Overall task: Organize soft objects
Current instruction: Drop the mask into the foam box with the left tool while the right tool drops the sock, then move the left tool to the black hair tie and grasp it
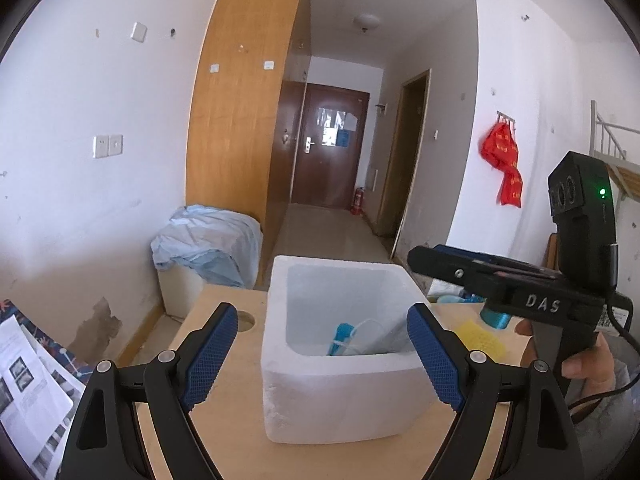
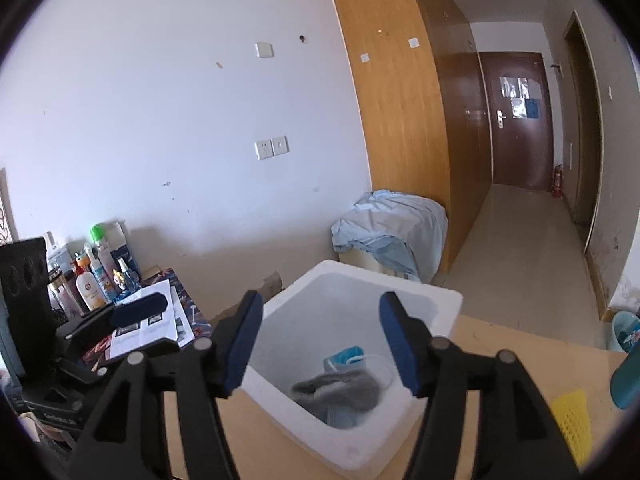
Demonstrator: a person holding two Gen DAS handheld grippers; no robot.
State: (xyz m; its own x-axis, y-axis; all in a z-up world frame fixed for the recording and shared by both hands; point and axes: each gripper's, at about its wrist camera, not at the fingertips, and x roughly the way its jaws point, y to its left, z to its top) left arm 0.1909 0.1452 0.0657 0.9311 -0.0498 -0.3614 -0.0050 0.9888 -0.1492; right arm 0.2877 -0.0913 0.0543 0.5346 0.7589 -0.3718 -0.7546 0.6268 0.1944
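Note:
A white foam box (image 1: 340, 392) stands on the wooden table (image 1: 224, 440). In the right wrist view the box (image 2: 416, 304) holds a grey knitted soft item (image 2: 340, 394) on top of blue and white soft items (image 2: 344, 358). My left gripper (image 1: 322, 360) is open and empty, its blue pads either side of the box's near wall. My right gripper (image 2: 322, 344) is open and empty, hovering above the box's near rim. The right gripper's body (image 1: 520, 288) shows at the right of the left wrist view.
A yellow mesh item (image 2: 572, 420) and a teal object (image 2: 626, 380) lie on the table to the right. Papers (image 2: 148, 324) and several bottles (image 2: 96, 280) sit on a side table at left. A cloth-covered bin (image 2: 396, 232) stands behind.

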